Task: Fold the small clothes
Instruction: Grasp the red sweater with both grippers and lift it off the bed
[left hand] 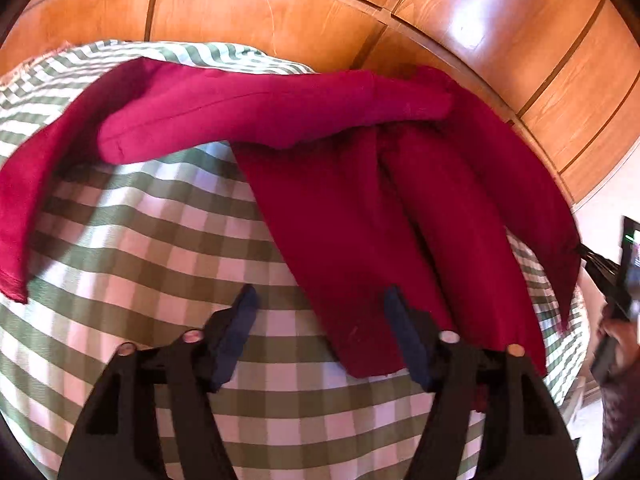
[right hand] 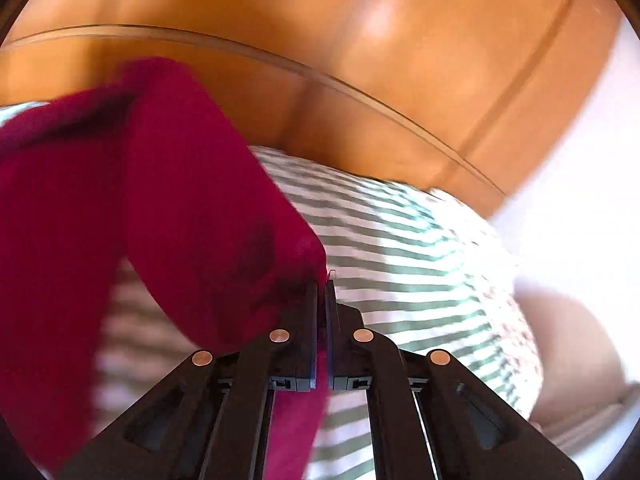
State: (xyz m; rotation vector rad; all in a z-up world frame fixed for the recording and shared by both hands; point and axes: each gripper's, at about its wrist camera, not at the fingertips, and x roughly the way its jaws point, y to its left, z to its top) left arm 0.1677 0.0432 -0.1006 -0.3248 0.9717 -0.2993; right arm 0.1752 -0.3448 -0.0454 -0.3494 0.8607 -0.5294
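Observation:
A dark red garment lies spread in folds on the green and white checked cloth. One long part runs across the back and two hang towards me. My left gripper stands open just above the checked cloth. The hem of the nearest red part lies between its fingers and against the right fingertip, unpinched. In the blurred right wrist view my right gripper is shut on an edge of the red garment, lifting it off the cloth. The fabric runs down between the jaws.
Glossy wooden panels rise behind the checked surface. At the far right a hand holds the right gripper's body beside a dark screen. A white wall lies beyond the surface's right edge.

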